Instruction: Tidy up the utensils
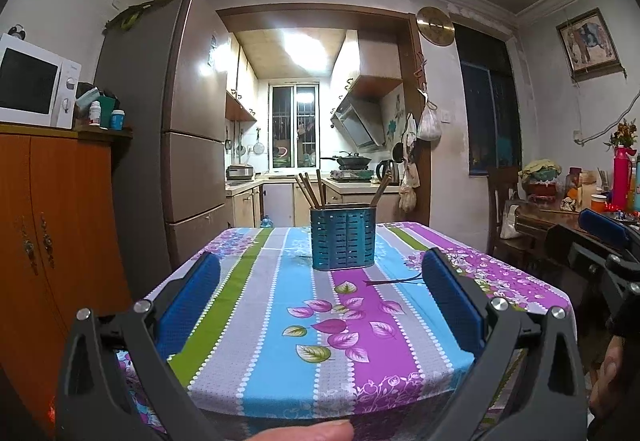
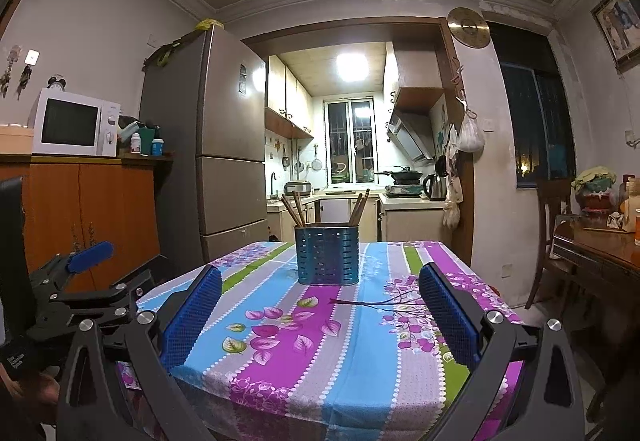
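A dim dining room opened onto a lit kitchen at the back, and up front sat a table [image 1: 256, 321] under a striped cloth of blue, purple, grey and green with printed leaves. Off to the left stood a tall grey fridge [image 1: 188, 121] and an orange cabinet [image 1: 52, 225] carrying a white microwave [image 1: 36, 81]. On the right, a dark wooden sideboard [image 2: 600, 253] was crowded with bottles and flowers. Nothing stood between the grippers and the middle of the table; the cloth there was bare.

The left gripper [image 1: 320, 273] hung over the near edge of the table, its blue-padded jaws spread wide with nothing between them. A fingertip [image 1: 316, 431] poked in at the bottom of that view. The right gripper [image 2: 320, 289] matched it, jaws wide apart and empty, hovering just off the near edge.

Straight ahead of both, toward the far end of the table, stood the blue utensil holder [image 1: 343, 237], upright, its walls slotted with rows of vents. Wooden chopsticks [image 1: 308, 191] leaned out of it in two bunches, left and right. And one single chopstick [image 1: 394, 281] lay flat on the cloth, just in front of the holder and to its right, near the inner side of each gripper's right finger, dark and thin against the purple stripe.
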A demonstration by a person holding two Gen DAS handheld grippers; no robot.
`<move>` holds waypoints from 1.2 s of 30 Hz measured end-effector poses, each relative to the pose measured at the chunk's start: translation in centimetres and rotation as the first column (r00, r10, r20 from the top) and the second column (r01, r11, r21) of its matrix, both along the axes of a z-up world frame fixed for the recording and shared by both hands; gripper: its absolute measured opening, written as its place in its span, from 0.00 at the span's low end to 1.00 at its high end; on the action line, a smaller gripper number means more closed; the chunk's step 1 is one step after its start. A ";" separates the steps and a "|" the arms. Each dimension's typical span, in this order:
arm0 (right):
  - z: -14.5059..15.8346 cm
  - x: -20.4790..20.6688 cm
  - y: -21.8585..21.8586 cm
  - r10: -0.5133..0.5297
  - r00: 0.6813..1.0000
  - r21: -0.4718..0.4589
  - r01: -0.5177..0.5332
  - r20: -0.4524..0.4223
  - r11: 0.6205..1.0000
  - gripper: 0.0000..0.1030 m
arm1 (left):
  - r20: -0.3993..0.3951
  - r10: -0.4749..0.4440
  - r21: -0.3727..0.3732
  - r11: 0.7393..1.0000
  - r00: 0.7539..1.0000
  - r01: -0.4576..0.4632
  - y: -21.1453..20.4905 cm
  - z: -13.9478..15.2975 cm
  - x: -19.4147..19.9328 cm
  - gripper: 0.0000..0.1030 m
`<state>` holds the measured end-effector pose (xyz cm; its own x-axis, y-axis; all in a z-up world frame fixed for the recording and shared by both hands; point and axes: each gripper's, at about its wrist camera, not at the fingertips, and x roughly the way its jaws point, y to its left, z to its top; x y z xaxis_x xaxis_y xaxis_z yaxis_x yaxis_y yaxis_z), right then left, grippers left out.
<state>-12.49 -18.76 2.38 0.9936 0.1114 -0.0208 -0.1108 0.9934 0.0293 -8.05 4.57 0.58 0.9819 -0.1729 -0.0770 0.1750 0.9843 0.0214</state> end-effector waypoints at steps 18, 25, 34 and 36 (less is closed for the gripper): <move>-0.1 0.0 -0.1 -0.020 1.000 -0.006 0.020 0.011 1.000 0.95 | 0.034 -0.003 0.018 1.000 0.999 0.003 -0.1 -0.1 -1.6 0.95; -0.2 0.0 -0.3 -0.022 1.000 -0.003 0.022 0.013 1.000 0.95 | 0.039 0.000 0.024 1.000 0.999 -0.001 0.1 -0.3 -2.1 0.95; -0.3 -0.2 -0.4 -0.019 1.000 -0.003 0.019 0.014 1.000 0.95 | 0.046 -0.005 0.029 1.000 0.999 0.003 -0.1 -0.1 -2.2 0.95; -0.4 -0.2 -0.3 -0.019 1.000 -0.005 0.019 0.014 1.000 0.95 | 0.047 -0.004 0.030 1.000 0.999 0.003 -0.1 -0.1 -2.2 0.95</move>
<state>-12.69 -19.09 1.97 0.9957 0.0921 -0.0072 -0.0919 0.9955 0.0230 -10.29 4.44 0.45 0.9840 -0.1745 -0.0363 0.1764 0.9826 0.0586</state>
